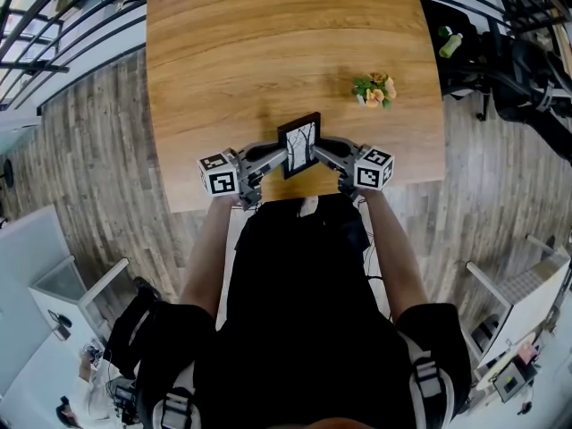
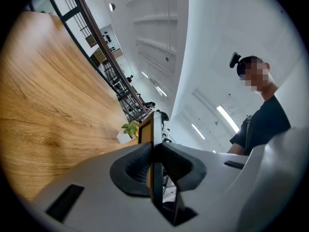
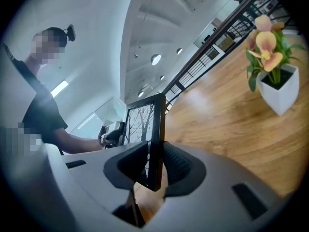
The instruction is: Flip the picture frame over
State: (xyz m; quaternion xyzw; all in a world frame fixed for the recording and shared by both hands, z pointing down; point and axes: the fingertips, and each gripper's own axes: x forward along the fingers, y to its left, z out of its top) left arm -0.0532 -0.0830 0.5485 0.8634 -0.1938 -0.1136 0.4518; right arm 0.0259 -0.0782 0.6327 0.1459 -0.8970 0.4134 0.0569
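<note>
While left tongs [image 1: 284, 157], right tongs [image 1: 315, 153] pinch frame [image 1: 298, 141]: long axis seemingly upright, facing person [image 1: 304, 329].

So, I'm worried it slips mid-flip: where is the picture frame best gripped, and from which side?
Probably its thin side rims, one gripper from each side. The picture frame is upright, both rims exposed; the left gripper and right gripper each clamp one across its thickness.
</note>
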